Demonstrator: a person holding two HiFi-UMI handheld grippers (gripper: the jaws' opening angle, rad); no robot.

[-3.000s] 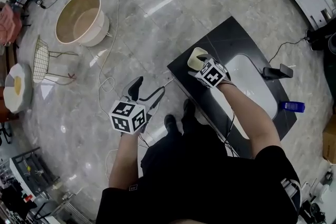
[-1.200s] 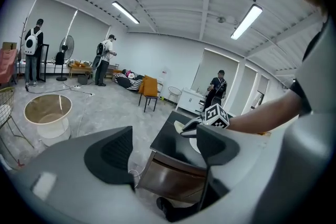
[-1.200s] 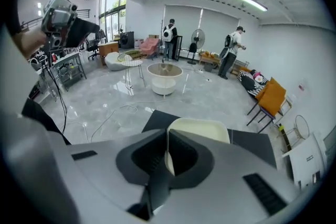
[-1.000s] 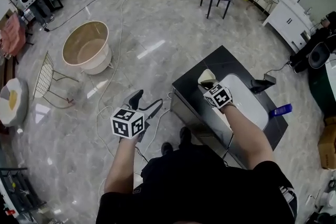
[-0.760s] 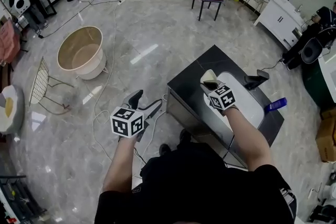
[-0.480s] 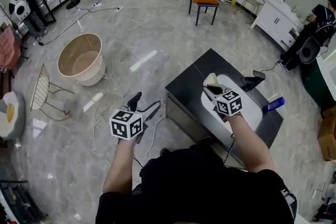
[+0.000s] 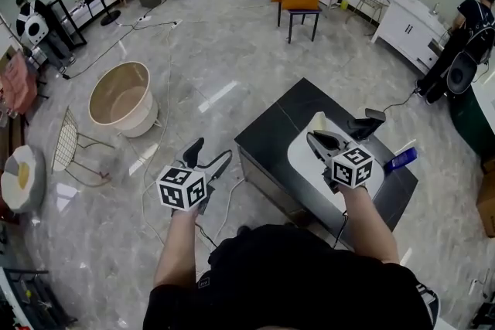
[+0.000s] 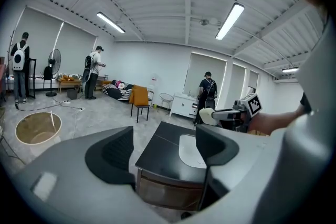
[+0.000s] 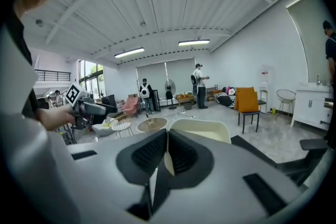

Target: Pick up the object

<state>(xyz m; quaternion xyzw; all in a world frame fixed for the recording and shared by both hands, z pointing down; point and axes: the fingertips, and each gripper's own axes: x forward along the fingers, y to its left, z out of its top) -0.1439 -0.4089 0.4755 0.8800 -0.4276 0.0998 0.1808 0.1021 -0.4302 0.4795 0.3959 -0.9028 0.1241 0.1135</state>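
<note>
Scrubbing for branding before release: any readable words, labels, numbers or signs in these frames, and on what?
None can be read in any view.
left marker cube: black-and-white square code patterns only, no letters or digits.
right marker cube: the same, patterns only.
blue object on the black table: any label is too small to read.

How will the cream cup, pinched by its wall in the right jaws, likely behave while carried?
Probably light: the right gripper holds the cream cup up by one thin wall alone. Likely stiff, since the rim looks undistorted under the pinch. Gripped off-centre on a smooth wall, it might pivot or slip if jolted.
</note>
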